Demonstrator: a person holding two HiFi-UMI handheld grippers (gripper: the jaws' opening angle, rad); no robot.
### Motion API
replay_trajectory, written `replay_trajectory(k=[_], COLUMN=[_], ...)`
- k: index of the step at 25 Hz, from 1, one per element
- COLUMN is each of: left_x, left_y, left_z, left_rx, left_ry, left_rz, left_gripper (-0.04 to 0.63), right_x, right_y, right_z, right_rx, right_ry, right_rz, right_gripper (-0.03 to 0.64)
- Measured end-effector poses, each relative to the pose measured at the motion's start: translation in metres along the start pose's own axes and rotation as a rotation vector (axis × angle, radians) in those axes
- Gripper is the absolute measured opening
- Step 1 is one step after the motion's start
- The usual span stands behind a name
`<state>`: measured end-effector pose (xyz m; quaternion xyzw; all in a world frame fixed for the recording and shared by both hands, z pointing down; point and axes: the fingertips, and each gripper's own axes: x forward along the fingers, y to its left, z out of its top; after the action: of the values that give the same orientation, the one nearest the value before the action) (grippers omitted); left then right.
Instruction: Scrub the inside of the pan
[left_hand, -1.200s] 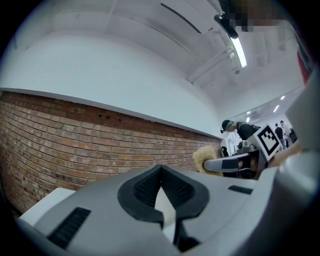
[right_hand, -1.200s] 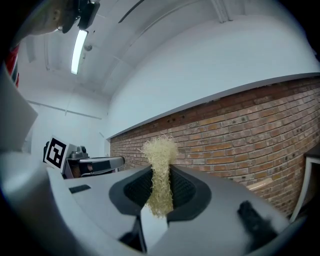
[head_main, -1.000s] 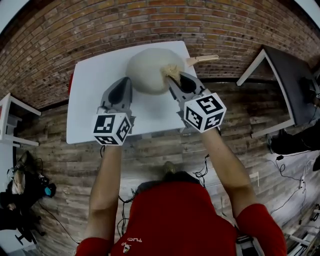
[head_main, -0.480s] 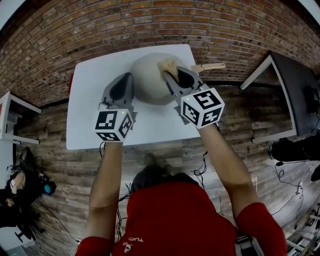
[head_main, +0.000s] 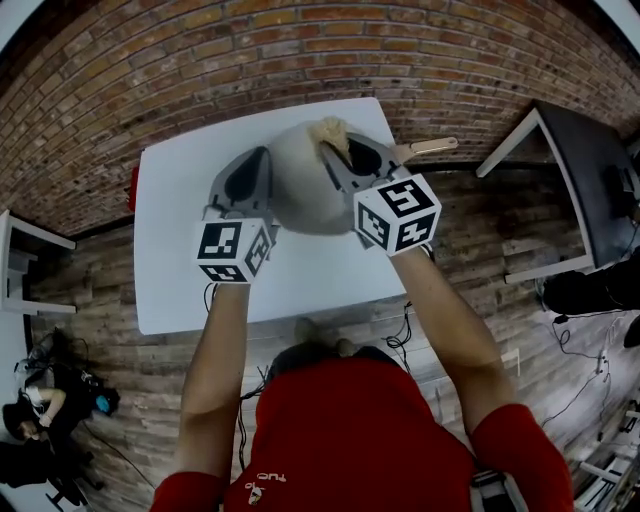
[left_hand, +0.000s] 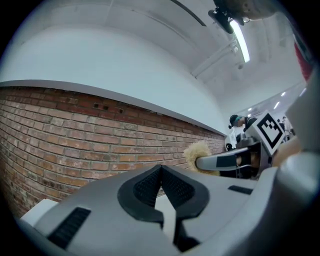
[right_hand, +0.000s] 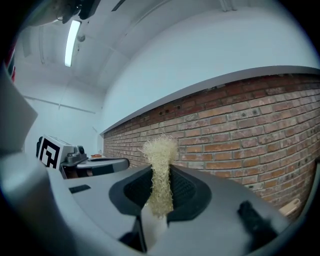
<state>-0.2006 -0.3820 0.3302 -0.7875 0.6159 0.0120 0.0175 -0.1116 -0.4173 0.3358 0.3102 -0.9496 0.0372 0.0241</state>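
Scrubber pinched firm in R gripper jaws at pan far rim, prob. to start a stroke; L gripper jaws closed on nothing, idle beside pan.

Even, bright light from a ceiling strip lamp; strong fisheye bending with dark vignetted corners.

Red shirt, grey left claw, right claw

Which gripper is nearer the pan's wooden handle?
Right. The right gripper, holding the scrubber, is over the pan near its handle; the left gripper is at the opposite edge.
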Motion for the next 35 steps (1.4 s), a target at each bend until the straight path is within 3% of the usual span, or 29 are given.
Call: replay_trajectory(k=[16, 26, 35], left_x=[0.037, 0.057, 0.072], left_y=[0.063, 0.074, 0.083], left_z=[-0.040, -0.059, -0.077], left_rx=[-0.026, -0.051, -0.066], left_ry=[0.026, 0.049, 0.073], left_rz=[-0.060, -0.034, -0.021], left_gripper=[0.014, 0.014, 0.014], right_x=[0.088, 0.123, 0.144], right_y=[-0.023, -0.045, -0.052], right_z=[-0.066, -0.131, -0.177], right_rx=[0.003, 0.031, 0.054], right_ry=[0.269, 0.492, 0.608], right_rz=[-0.139, -0.148, -0.142], right_gripper=[0.087, 0.087, 0.087])
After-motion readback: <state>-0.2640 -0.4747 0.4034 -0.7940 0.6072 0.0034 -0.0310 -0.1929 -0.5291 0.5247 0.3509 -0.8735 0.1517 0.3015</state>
